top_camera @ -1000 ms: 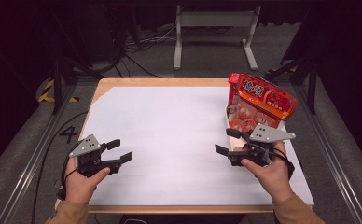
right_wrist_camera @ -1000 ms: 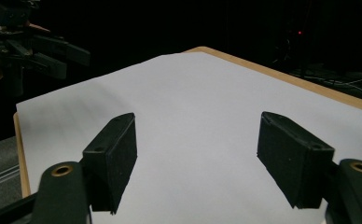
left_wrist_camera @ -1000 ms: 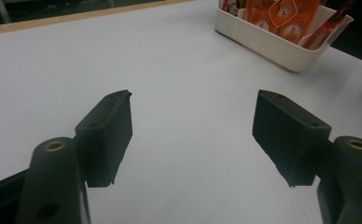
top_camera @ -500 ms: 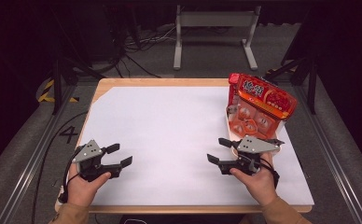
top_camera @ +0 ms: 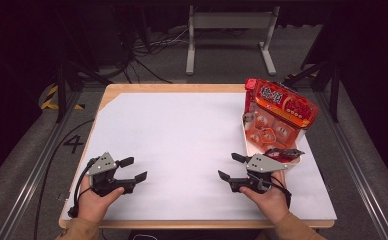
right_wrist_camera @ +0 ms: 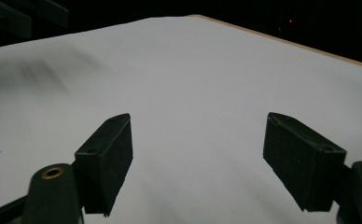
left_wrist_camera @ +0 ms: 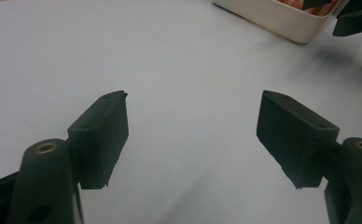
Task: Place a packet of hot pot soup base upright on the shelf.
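High view: both hand-held grippers sit low over the near edge of the worktop (top_camera: pixel 182 150), which is covered by a white sheet. Left hand-held gripper (top_camera: pixel 133 169) is at the near left, jaws spread, nothing between them. Right hand-held gripper (top_camera: pixel 231 166) is at the near right, jaws also spread and empty, pointing toward the middle of the sheet. The snack pack (top_camera: pixel 277 117), red and orange with a printed lid tilted up at the back, stands in a pale tray at the far right of the sheet, just beyond the right hand-held gripper's grey top plate. Neither jaw pair touches it. Judgement: the pack is parked to one side so the middle stays free as working space, and the two grippers look to be in a ready or rest pose with the pack within short reach of the right hand.

Left gripper view: two black jaws well apart over bare white sheet. The pale tray's rim (left_wrist_camera: pixel 281 21) shows at the top right, with the other gripper's dark body beside it at the frame edge.

Right gripper view: black jaws wide apart, bare sheet between them; the worktop's wooden edge (right_wrist_camera: pixel 309 46) runs along the far side. Judgement: the open jaws suit an approach, with no grasp yet begun.
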The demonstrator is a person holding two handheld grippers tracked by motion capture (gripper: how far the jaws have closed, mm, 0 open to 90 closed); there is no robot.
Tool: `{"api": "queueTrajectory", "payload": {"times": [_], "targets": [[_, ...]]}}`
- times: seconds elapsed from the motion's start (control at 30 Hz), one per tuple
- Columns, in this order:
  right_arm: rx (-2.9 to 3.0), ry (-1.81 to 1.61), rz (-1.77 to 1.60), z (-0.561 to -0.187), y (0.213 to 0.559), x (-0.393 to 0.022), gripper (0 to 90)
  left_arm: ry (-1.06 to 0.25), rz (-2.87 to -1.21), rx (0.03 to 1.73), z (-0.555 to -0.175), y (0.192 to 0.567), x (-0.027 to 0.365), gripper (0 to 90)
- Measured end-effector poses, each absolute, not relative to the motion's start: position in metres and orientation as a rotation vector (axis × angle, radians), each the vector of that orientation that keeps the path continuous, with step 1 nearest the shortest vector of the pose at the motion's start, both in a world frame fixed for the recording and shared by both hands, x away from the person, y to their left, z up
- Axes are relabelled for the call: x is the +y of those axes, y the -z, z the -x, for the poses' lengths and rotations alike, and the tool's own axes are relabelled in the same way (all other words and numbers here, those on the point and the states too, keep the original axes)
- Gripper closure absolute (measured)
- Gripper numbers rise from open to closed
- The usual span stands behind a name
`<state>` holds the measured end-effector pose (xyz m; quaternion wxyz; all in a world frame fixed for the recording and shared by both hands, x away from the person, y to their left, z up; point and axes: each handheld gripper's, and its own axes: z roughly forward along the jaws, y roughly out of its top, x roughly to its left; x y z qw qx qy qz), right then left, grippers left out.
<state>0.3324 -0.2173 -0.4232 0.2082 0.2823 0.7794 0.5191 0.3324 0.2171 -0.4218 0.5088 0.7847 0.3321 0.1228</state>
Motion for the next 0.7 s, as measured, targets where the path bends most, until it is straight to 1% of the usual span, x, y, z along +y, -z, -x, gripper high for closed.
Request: {"api": "queueTrajectory", "payload": {"times": [0.47,0.7], "targets": [[2.244,-1.396,-0.872,-0.337,0.445,-0.213,26.1,-0.264,-1.889,0.81,-0.335,0.43,0.216,26.1],[2.249,-1.397,-0.872,-0.337,0.445,-0.214,26.1,-0.255,-1.875,0.825,-0.336,0.431,0.218,25.0]]}}
